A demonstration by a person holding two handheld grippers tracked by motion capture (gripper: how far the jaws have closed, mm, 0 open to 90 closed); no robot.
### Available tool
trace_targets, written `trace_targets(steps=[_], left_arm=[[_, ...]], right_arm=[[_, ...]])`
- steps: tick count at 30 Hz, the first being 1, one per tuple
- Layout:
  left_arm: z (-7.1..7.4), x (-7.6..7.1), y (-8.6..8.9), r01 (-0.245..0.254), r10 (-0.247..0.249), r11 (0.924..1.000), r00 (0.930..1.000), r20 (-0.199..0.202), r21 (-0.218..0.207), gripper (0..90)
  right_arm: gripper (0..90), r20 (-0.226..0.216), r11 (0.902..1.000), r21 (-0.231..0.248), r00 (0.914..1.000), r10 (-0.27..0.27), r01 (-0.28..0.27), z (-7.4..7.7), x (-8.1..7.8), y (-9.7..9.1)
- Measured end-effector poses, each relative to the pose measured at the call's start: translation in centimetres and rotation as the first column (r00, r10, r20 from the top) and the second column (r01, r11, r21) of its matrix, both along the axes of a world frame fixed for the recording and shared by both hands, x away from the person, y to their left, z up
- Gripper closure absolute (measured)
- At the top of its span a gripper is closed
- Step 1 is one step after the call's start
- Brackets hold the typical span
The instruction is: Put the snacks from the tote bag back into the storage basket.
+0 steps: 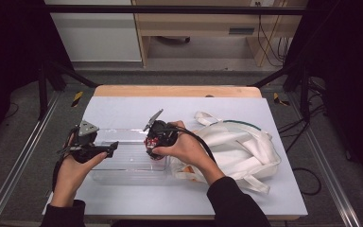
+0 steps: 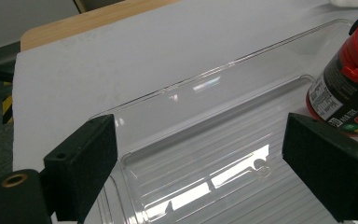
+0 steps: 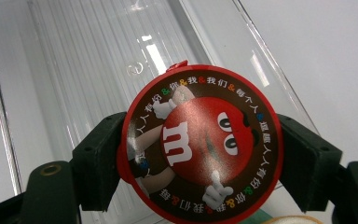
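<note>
A clear plastic tray (image 1: 123, 163) lies on the white table cover, and its ribbed floor (image 2: 223, 172) runs under both grippers. My right gripper (image 1: 153, 144) is shut on a round candy tub with a red lid (image 3: 200, 144); the lid bears a red cartoon face. The tub (image 2: 349, 79) hangs at the tray's right end, low over its floor; whether it touches the floor I cannot tell. My left gripper (image 1: 111, 147) hovers open over the tray's left end, its pads (image 2: 86, 163) wide apart and nothing between them.
A white cloth bag (image 1: 238, 149) with long straps lies crumpled on the table to the right of the tray, just behind the right hand. Something orange (image 1: 187, 169) peeks out at its near edge. The wooden table edge (image 1: 175, 91) runs along the back.
</note>
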State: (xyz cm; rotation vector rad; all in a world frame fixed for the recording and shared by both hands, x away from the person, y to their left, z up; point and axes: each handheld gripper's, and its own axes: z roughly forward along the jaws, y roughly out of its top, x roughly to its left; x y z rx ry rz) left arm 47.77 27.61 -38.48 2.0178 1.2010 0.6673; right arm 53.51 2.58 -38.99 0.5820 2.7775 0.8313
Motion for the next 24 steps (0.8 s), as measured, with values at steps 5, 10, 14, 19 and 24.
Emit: trace_targets(steps=[5,10,14,19,24], left_arm=[[-0.01,0.01,-0.02,0.002,-0.002,1.0,1.0,0.001,0.004,10.2],[-0.06,0.02,-0.1,0.004,-0.004,1.0,1.0,-0.003,0.004,10.2],[-0.03,0.0,-0.05,0.004,-0.004,1.0,1.0,0.0,0.002,10.2],[-0.06,0.02,-0.07,0.005,-0.005,1.0,1.0,-0.003,0.003,10.2],[-0.06,0.01,-0.09,0.006,-0.006,1.0,1.0,-0.003,0.003,10.2]], right_arm=[[24.9,0.0,1.0,-0.001,1.0,0.0,0.0,-0.02,0.0,0.01],[24.9,0.002,0.9999,-0.012,1.0,0.003,-0.003,-0.16,-0.07,0.18],[24.9,-0.001,0.9999,-0.016,1.0,0.002,-0.002,-0.45,0.05,0.1],[24.8,-0.001,0.9999,-0.016,1.0,0.001,-0.001,-0.58,0.02,0.14],[24.8,-0.001,0.9995,-0.029,1.0,0.008,-0.008,-0.75,0.03,0.2]])
